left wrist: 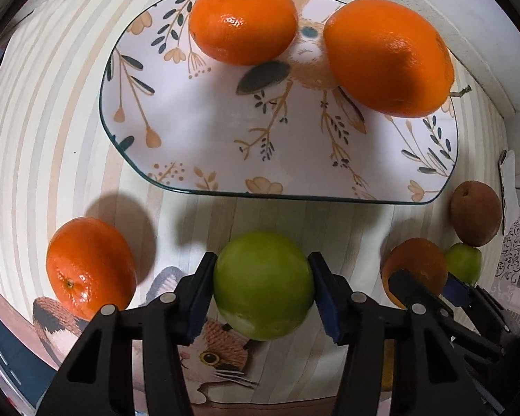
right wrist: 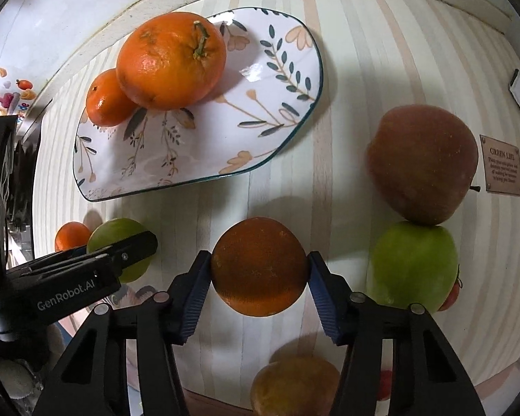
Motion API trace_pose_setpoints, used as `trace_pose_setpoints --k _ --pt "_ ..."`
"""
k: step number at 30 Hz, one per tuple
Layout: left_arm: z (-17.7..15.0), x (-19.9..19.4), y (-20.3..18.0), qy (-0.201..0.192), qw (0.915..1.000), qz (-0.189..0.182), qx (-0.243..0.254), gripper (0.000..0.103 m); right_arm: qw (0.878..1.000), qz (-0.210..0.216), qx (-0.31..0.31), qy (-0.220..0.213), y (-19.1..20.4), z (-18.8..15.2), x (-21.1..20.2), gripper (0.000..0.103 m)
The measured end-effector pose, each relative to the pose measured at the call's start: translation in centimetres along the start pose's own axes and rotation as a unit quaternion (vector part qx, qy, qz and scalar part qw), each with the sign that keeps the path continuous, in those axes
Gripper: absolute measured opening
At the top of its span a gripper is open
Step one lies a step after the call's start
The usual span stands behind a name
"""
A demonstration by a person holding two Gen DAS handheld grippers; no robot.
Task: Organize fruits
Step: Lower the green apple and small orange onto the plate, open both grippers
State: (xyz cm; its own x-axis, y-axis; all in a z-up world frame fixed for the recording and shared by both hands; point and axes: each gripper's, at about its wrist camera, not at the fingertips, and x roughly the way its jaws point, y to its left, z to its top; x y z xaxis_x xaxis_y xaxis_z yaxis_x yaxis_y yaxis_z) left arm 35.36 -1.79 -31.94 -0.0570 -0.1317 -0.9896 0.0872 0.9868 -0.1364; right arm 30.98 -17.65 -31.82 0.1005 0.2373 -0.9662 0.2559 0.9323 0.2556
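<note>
A floral plate [left wrist: 197, 111] [right wrist: 267, 111] lies on the striped table and holds two oranges [left wrist: 242, 20] [left wrist: 390, 59], also in the right wrist view [right wrist: 171, 60] [right wrist: 107, 98]. My left gripper [left wrist: 261, 287] is shut on a green apple [left wrist: 263, 284], just in front of the plate. My right gripper [right wrist: 260, 268] is shut on a dark orange [right wrist: 260, 267], to the right of the left gripper [right wrist: 121, 253]. It shows in the left wrist view [left wrist: 423, 280] too.
A loose orange [left wrist: 90, 267] lies left of the left gripper. A red-brown apple [right wrist: 423, 170] and a green apple [right wrist: 412, 267] sit to the right. Another orange fruit [right wrist: 294, 384] lies under the right gripper. A wall edge runs behind the plate.
</note>
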Motion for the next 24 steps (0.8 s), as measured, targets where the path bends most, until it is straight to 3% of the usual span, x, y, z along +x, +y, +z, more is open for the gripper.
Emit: trace_pose_setpoints --k 9,15,19,24 --pt "-1.4 -1.9 -0.9 -0.020 0.9997 -0.013 0.009 0.050 0.999 0.023 -0.008 -0.022 -0.1 -0.3 -2.6 0.057" --pt "-1.1 -6.1 -0.8 -0.052 0.9979 -0.036 0.009 0.050 0.997 0.048 -0.029 -0.047 1.6 0.2 -5.8 0.057" --pt "0.2 -8.9 0.5 -0.071 0.9964 -0.046 0.009 0.050 0.995 0.063 -0.046 -0.062 3.8 1.6 -7.0 0.057" --pt "3.5 -8.9 2.2 -0.069 0.9969 -0.037 -0.005 0.050 0.995 0.063 -0.050 -0.066 5.9 3.9 -6.1 0.057"
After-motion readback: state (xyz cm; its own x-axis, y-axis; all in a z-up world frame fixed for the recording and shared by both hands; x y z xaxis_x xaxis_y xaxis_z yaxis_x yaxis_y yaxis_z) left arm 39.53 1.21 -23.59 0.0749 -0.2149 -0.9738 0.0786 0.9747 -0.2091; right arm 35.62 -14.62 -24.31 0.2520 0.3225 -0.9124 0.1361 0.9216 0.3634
